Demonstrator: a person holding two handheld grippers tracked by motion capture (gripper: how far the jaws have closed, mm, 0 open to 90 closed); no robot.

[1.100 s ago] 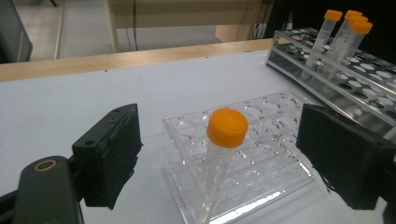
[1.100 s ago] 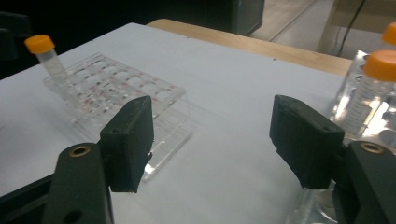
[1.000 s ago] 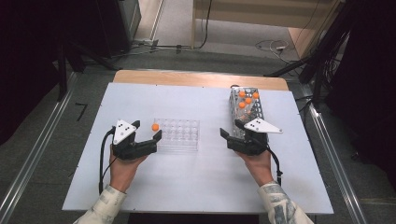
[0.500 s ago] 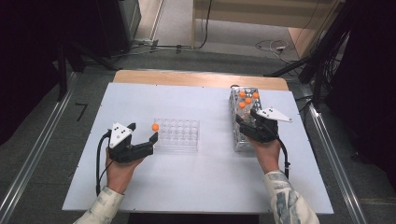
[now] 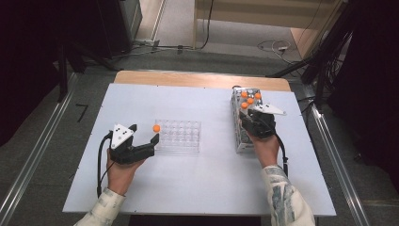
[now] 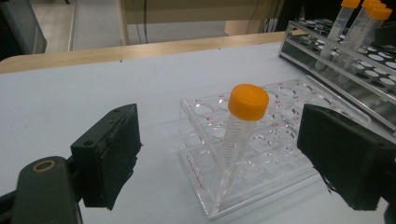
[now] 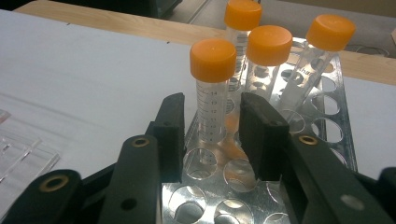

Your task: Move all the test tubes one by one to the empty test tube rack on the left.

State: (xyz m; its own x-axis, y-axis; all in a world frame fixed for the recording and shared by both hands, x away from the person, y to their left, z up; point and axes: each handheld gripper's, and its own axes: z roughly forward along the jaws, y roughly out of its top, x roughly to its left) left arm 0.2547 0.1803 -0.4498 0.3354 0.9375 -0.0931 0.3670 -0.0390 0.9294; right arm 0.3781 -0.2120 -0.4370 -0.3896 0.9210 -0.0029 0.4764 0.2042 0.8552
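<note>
From the high view, a clear plastic rack [image 5: 179, 136] lies near the middle of the white table [image 5: 197, 188], and everything else can be placed from it. One orange-capped tube [image 5: 156, 127] stands at the rack's left end. The left gripper [image 5: 141, 141] rests just left of that end, held in the person's left hand [image 5: 120, 172], with its jaws spread. Well to the right of the clear rack stands a metal rack [image 5: 242, 136] with four more orange-capped tubes [image 5: 251, 100] at its far end. The right gripper [image 5: 249, 121] hovers over that metal rack, close to the tubes.

In the left gripper view, the jaws stand wide apart on either side of the clear rack's near corner and touch nothing. The lone tube [image 6: 243, 126] leans in a corner hole of the rack [image 6: 261, 154], and the other holes that show look empty. The metal rack [image 6: 336, 60] sits beyond, to the right.

In the right gripper view, the jaws are partly parted around the nearest tube [image 7: 212, 88] in the metal rack [image 7: 322, 135], one pad on each side; whether the pads already touch it cannot be told. Three other tubes stand just behind it.

Judging from this, the job seems to be moving tubes from the metal rack into the clear one. One tube appears moved, four remain, and the next pickup is at hand.
</note>
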